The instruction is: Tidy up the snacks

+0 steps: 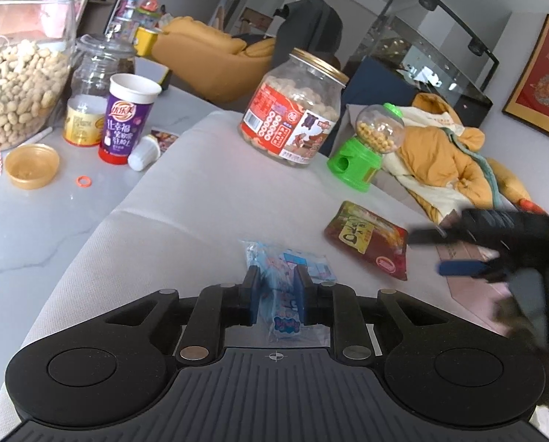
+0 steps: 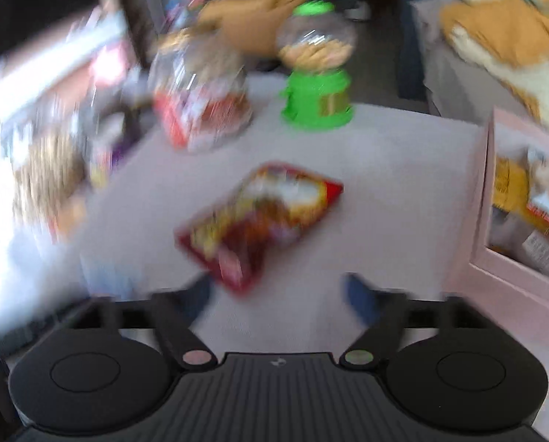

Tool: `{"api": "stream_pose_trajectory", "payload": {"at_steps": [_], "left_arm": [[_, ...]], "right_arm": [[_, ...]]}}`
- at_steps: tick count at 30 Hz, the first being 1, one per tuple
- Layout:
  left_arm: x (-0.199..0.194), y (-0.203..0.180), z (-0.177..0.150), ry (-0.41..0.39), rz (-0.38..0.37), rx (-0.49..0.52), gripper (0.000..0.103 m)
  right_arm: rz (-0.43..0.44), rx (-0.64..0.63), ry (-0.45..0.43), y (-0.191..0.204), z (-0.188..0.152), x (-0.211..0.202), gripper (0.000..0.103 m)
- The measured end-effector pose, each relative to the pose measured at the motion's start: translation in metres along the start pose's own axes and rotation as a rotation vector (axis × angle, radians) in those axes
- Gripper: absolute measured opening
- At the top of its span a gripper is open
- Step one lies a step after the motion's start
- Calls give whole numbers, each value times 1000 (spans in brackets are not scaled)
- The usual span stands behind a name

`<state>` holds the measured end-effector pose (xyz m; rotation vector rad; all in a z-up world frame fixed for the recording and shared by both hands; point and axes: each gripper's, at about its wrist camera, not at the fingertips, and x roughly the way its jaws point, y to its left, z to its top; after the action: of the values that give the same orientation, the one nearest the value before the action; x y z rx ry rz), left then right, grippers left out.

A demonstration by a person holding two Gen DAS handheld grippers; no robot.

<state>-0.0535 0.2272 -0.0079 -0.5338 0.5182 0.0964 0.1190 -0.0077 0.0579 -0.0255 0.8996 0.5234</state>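
Snacks are being sorted on a pale grey table (image 1: 208,199), and the job is looking partly done. The left gripper (image 1: 276,287) is pinching its blue-padded fingers (image 1: 254,294) shut on a small blue packet (image 1: 285,283), which is lying flat on the table directly ahead of it. The right gripper (image 2: 280,294) is holding its fingers wide apart, with nothing between them, just short of a red snack bag (image 2: 259,224) that is lying loose on the table. A pink box (image 2: 495,221) at the right edge is already holding several packets, so some sorting appears finished. The blue packet and the red bag are still waiting outside it. A labelled jar of round snacks (image 1: 292,107) and a green candy dispenser (image 1: 366,147) are standing beyond them, with a big peanut jar (image 1: 20,70) and a purple cup (image 1: 127,118) off to the left; whether these belong to the tidy-up is unclear. Heavy blur is smearing the right wrist view, so the box's contents and the bag's print are hard to read, and the box is being cut off by the frame edge.
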Motion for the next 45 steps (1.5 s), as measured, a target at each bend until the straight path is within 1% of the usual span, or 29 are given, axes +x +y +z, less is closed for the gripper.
{"api": "stream_pose_trajectory", "payload": {"at_steps": [1,3,5,6,7,8,9,11,12,13,14,15,16,17,19,20,22,24,26,27,28,29,31,34,36,39,43,45], "left_arm": [[0,0,0,0,-1,-1,23],[0,0,0,0,-1,-3,23],[0,0,0,0,-1,-2,23],[0,0,0,0,-1,-2,23],[0,0,-1,-1,-2,-2,23],[0,0,-1,0,-3,1,24],[1,-1,-1,1,-4,4,26],[1,-3,-2,6,-3,17,28],[1,-4,-2,7,-1,23,29],[2,-5,-2,11,-1,34,32],[3,-8,-1,19,-5,55,35],[5,-12,-1,31,-15,85,37],[7,-16,0,48,-32,125,41],[9,-23,0,68,-54,177,43],[13,-36,-2,94,-72,271,44],[13,-44,-4,94,-58,315,44],[11,-59,-6,81,0,388,44],[9,-71,-8,66,43,434,44],[8,-83,-10,75,62,472,44],[9,-89,-12,84,74,490,44],[13,-94,-15,98,98,509,44],[15,-98,-18,103,120,521,45],[19,-104,-22,88,137,532,46],[26,-113,-18,117,149,546,47],[31,-117,-14,142,162,543,48],[30,-124,-14,146,182,556,48],[21,-135,-12,115,169,571,47],[20,-142,-13,100,175,579,47]], "right_arm": [[10,64,-14,-1,6,7,89],[-1,139,1,4,15,29,89],[-50,149,9,19,21,54,91],[-96,121,1,28,22,66,94],[-150,70,-29,40,22,74,95],[-196,10,-38,51,22,83,99],[-216,-56,-38,59,20,91,102],[-207,-117,-52,62,19,93,100],[-175,-119,-35,57,20,91,99],[-141,-129,-14,52,20,86,91],[-129,-153,-7,48,19,80,81],[-102,-166,1,43,17,70,76],[-66,-169,22,36,13,59,65],[-45,-169,44,30,9,51,64],[-34,-184,68,20,-7,33,64],[-29,-199,66,16,-17,24,64],[-32,-218,59,8,-36,5,64],[-34,-204,53,-3,-48,-8,64],[-53,-177,33,-16,-59,-21,65],[-78,-172,16,-20,-65,-26,66],[-98,-172,3,-24,-69,-30,71],[-116,-178,-6,-26,-72,-31,77],[-156,-214,-31,-28,-80,-36,82],[-162,-278,-72,-29,-93,-42,85],[-152,-281,-88,-30,-99,-45,88],[-129,-245,-112,-37,-106,-46,89],[-82,-178,-122,-48,-110,-47,90],[-70,-152,-127,-53,-110,-49,90]]}}
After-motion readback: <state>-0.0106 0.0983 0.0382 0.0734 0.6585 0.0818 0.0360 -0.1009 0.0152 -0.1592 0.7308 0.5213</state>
